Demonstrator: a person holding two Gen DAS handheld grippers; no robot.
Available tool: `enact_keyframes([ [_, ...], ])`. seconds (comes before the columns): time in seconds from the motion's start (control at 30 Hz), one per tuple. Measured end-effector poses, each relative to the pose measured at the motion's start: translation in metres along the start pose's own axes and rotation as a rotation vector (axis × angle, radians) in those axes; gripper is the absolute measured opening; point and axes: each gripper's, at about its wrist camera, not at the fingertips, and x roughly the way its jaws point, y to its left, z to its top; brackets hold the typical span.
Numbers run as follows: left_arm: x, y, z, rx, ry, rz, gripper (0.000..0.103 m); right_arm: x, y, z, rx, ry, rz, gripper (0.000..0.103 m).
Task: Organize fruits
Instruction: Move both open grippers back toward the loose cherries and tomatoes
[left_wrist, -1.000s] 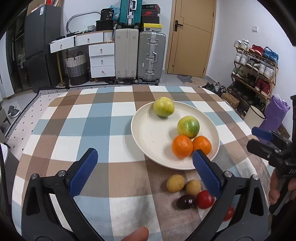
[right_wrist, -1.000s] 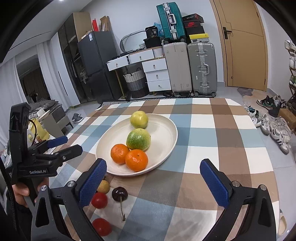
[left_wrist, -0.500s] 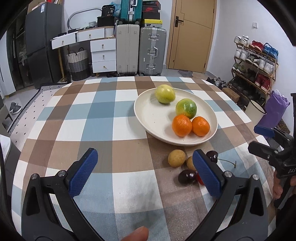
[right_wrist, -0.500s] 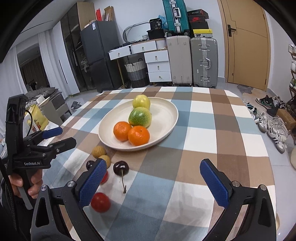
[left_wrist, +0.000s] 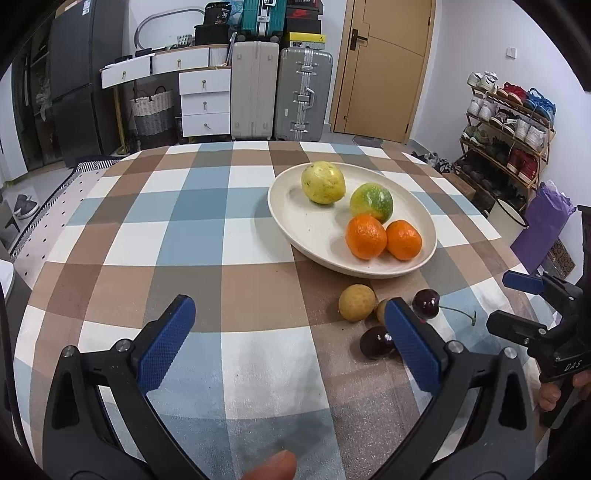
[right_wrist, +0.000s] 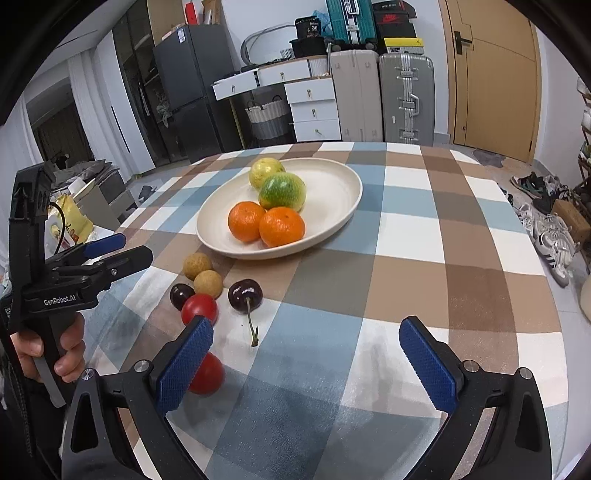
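A cream plate (left_wrist: 295, 229) (right_wrist: 343, 184) on the checked tablecloth holds a yellow fruit (left_wrist: 323, 182), a green-yellow fruit (left_wrist: 371, 202) and two oranges (left_wrist: 365, 236) (right_wrist: 282, 226). In front of the plate lie two tan longans (right_wrist: 197, 266) (left_wrist: 356, 302), two dark cherries (right_wrist: 245, 294) (left_wrist: 425, 303) and two red cherry tomatoes (right_wrist: 199, 308). My left gripper (left_wrist: 288, 339) is open and empty, left of the small fruits. My right gripper (right_wrist: 306, 360) is open and empty, right of them, above the near table.
The round table's far edge (left_wrist: 240, 144) faces suitcases (left_wrist: 303, 96), white drawers (left_wrist: 205, 103) and a door. A shoe rack (left_wrist: 509, 125) stands on the right. The other hand-held gripper shows at each view's side (right_wrist: 85, 273) (left_wrist: 546, 325).
Both grippers have drawn back toward the near edge and risen; the plate and small fruits sit farther away in both views. Both stay open. No fruit has moved.
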Motion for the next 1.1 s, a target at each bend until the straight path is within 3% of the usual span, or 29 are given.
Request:
enact_keyframes([
  [0.23,0.012,-0.004,-0.005,0.017,0.051,-0.001,0.102,0.01,0.001,-0.002,-0.003,0.04,-0.026,0.102],
  [0.57,0.02,-0.004,-0.01,0.036,0.095,-0.006,0.102,0.013,0.024,-0.013,-0.035,0.088,0.074,0.102],
  [0.73,0.025,-0.001,-0.013,0.017,0.137,-0.045,0.102,0.015,0.041,-0.022,-0.081,0.111,0.071,0.101],
  [1.1,0.022,-0.009,-0.015,0.045,0.138,-0.118,0.102,0.019,0.058,-0.026,-0.143,0.121,0.057,0.08],
])
